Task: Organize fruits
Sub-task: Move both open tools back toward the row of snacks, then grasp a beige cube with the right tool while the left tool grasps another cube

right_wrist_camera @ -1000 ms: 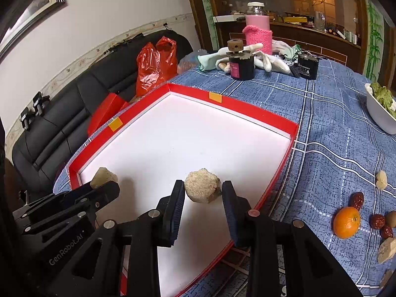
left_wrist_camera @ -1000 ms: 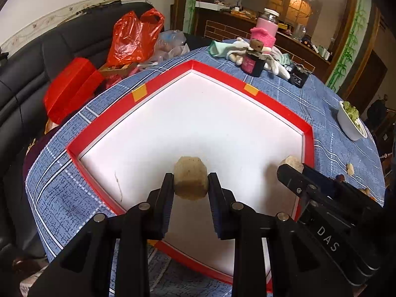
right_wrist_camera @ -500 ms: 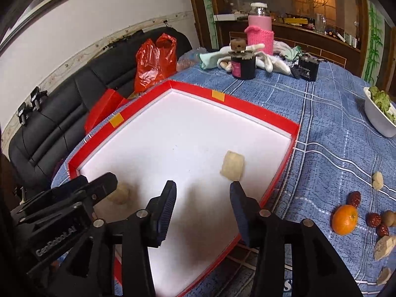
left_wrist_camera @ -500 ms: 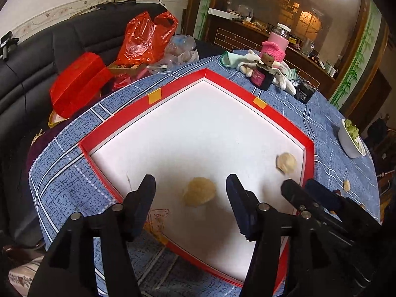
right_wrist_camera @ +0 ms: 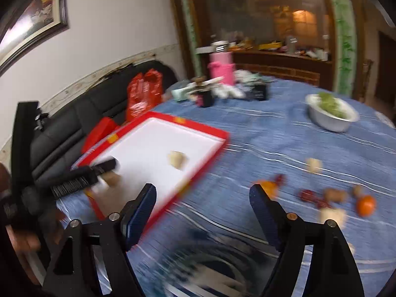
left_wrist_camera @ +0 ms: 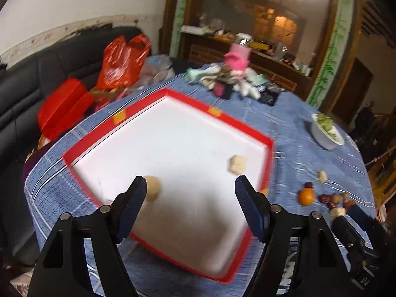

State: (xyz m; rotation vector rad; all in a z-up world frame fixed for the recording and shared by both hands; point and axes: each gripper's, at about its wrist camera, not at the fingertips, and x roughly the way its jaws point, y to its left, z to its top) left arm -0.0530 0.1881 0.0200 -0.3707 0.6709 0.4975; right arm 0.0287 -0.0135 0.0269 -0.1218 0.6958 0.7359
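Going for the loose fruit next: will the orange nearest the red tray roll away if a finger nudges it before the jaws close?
Probably yes. The orange looks round and smooth, resting free on the flat blue tablecloth, so a push likely sends it rolling. It looks firm enough for a squeeze. The dark red fruits beside it may get knocked too. Motion blur hides finer detail.

The tablecloth (left_wrist_camera: 284, 126) is blue woven cloth. The tray (left_wrist_camera: 173, 148) has a smooth, matt white floor and a red rim. The sofa (left_wrist_camera: 22, 91) is shiny black leather. The bag (left_wrist_camera: 121, 61) is crinkly, glossy red plastic.
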